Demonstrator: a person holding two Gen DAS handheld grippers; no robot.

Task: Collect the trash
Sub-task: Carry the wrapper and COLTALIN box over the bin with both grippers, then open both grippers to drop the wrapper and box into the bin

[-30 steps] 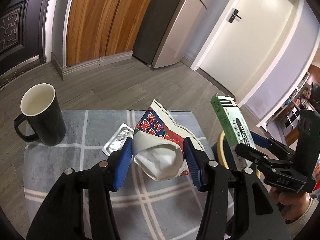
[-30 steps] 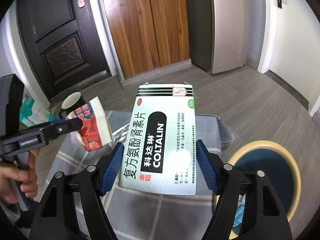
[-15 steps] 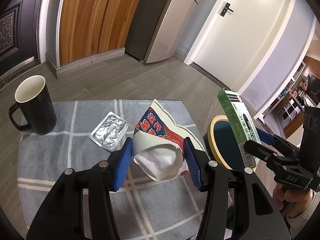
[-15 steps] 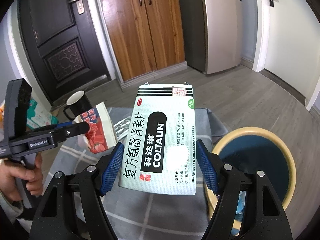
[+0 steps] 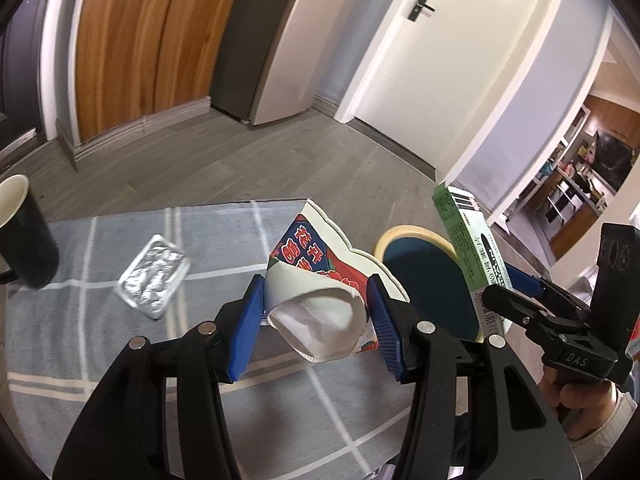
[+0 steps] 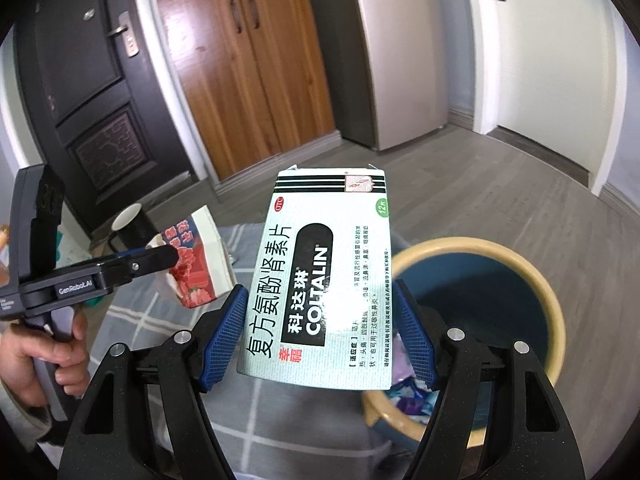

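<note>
left gripper [image 5: 316, 312]: matte black forked frame, silver round screws on each arm, blue ribbed pads on jaws. right gripper [image 6: 320, 332]: same build, black arms, silver screws, blue mesh-textured pads. side view of each shows black pistol-style handle, boxy black rear block, white lettering "das" on one, "genrobot.ai" on other. pale sleeve cuffs at both hands [image 6: 44, 356].

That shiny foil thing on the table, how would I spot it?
Find the grey checked tablecloth. On it, between the black mug and the red snack packet, lies a crumpled silver blister pack, flat, the only metallic thing there.
</note>
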